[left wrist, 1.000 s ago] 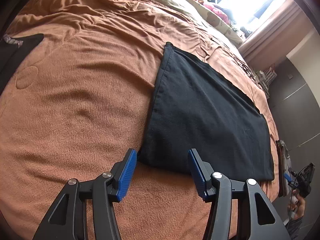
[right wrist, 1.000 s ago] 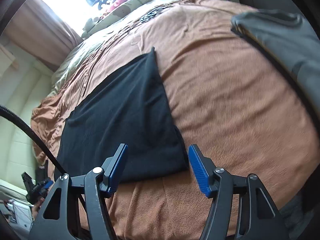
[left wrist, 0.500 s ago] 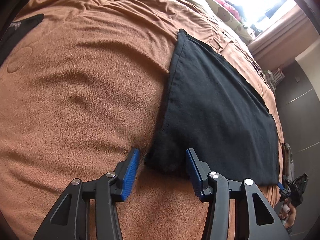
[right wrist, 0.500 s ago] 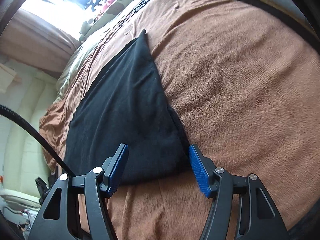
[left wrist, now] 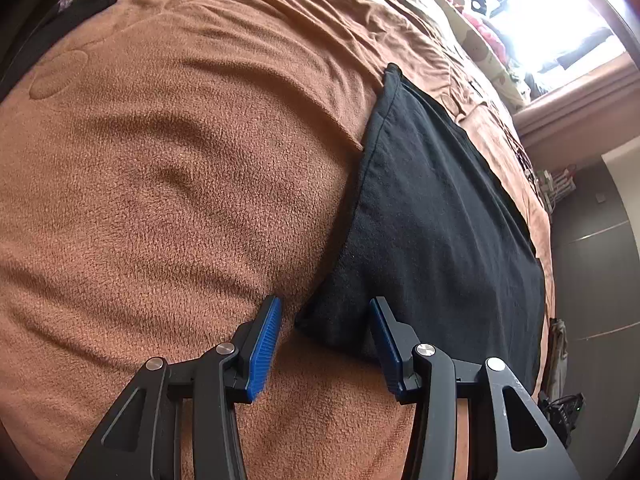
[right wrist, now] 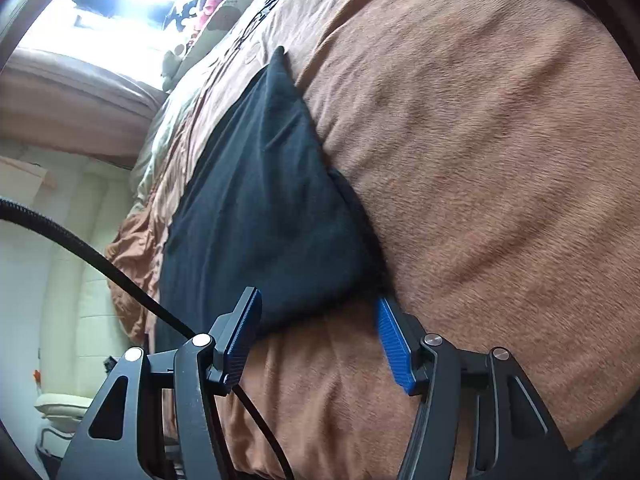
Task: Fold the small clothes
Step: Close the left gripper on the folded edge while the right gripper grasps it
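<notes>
You are working in a home bedroom. A wide bed (left wrist: 168, 168) fills both views under a brown fleece blanket (right wrist: 480, 160); patterned pillows (left wrist: 476, 44) are piled at its far end below a bright window (left wrist: 560, 12) with a pinkish curtain (right wrist: 68, 100). Dark wardrobe panels (left wrist: 588, 264) stand beside it.

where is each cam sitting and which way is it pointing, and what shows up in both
Left wrist: on the left gripper, angled down along its open fingers at one near corner of the black cloth on the brown blanket.
Right wrist: on the right gripper, angled down between its open fingers at the cloth's other near corner.
Shared: cloth, blanket, bright window.
</notes>
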### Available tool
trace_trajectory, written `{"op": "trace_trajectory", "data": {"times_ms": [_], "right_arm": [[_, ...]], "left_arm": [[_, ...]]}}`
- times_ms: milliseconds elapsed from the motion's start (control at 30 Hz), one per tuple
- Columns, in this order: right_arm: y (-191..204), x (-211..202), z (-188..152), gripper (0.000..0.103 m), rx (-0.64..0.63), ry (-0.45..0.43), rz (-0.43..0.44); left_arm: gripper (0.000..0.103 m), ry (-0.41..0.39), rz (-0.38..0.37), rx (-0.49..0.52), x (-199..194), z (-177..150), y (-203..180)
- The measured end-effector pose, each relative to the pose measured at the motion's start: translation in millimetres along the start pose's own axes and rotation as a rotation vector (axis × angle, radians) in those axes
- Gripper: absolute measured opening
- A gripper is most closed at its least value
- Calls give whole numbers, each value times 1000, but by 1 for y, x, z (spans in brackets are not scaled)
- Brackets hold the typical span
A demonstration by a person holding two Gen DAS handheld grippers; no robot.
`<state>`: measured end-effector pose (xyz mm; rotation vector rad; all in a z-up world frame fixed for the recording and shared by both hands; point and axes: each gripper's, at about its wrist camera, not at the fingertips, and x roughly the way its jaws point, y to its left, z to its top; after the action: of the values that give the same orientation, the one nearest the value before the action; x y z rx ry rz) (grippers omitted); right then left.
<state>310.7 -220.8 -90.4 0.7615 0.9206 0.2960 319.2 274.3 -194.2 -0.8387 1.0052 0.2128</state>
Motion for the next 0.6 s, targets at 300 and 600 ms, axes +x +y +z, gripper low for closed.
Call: {"op": "trace_trajectory", "data": {"times_ms": [300,600], "right_arm": [[-7,19,3,39,31,-47,46],[-9,19,-1,2,59,-117,37]], "left_arm": [[38,21,-94,-141,4,1,8],[11,-31,-175,-188,10,1,11]]}}
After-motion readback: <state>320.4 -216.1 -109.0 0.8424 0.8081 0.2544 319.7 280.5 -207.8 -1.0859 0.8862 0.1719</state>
